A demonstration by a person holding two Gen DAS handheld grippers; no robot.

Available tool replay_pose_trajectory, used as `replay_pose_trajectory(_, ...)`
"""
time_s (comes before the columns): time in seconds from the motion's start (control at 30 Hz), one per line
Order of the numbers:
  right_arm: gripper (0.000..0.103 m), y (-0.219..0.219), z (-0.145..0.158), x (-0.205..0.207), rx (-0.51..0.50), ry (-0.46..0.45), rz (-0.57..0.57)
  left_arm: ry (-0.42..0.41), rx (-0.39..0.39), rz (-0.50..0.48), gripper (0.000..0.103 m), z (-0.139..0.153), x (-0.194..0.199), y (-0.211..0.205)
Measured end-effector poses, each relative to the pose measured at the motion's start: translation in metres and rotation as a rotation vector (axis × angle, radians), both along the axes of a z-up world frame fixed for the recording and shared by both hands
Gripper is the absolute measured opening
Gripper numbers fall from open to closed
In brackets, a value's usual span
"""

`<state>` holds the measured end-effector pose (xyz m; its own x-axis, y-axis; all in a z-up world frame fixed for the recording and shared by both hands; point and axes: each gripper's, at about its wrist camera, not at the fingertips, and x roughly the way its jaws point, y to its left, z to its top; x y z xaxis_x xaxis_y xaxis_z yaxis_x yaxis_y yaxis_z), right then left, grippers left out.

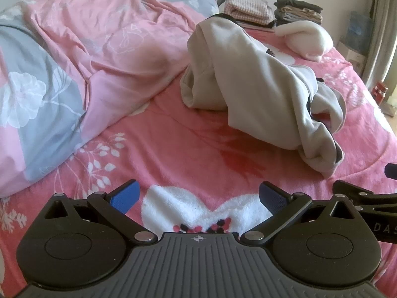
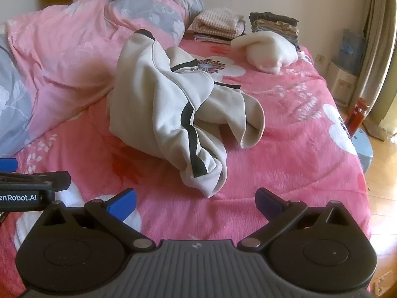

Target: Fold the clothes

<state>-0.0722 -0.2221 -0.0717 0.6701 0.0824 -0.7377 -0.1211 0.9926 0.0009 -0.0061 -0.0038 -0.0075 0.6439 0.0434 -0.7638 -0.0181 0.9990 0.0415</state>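
left tool (image 1: 198, 196): my fingers spread wide, nothing between them, hovering low over the pink bed blanket (image 1: 188, 149).
right tool (image 2: 196, 202): same, spread and empty. It sits just beside my left tool; each shows at the edge of the other's view.
garment (image 2: 173, 114): beige fleece piece with black trim, crumpled in a heap on the bed ahead of both tools. Nearest end lies just ahead of my right tool, ahead and to the right of my left one. Touching neither.
garment type: cannot tell; looks like trousers or a jacket, the black stripe (image 2: 191, 134) runs along a seam.
handling: my guess is soft, thick, light, limp. Won't hold shape, will drape and bunch when lifted. Fleece should grip well on the pads, low slip risk.
where to grab: I'd take the near bunched end (image 2: 206, 173) with the right tool and a second edge further up with the left, then pull apart to flatten. A hem or seam is better than mid-panel, or I pinch several layers.
risk: hidden layers in the heap; snagging the blanket under it.
beyond the garment: white fluffy bundle (image 2: 268, 49) and folded stacks (image 2: 275, 24), far end of bed, well apart from my tools.
progress: this piece not yet started.
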Motion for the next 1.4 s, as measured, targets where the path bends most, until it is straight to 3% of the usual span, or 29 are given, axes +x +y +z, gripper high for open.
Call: replay_pose_trajectory(1.4,0.103,0.0001,-0.0031,0.0018,-0.014,0.024,-0.015,0.020,-0.006,0.004,0.103,-0.0045,0.0017,0.0034)
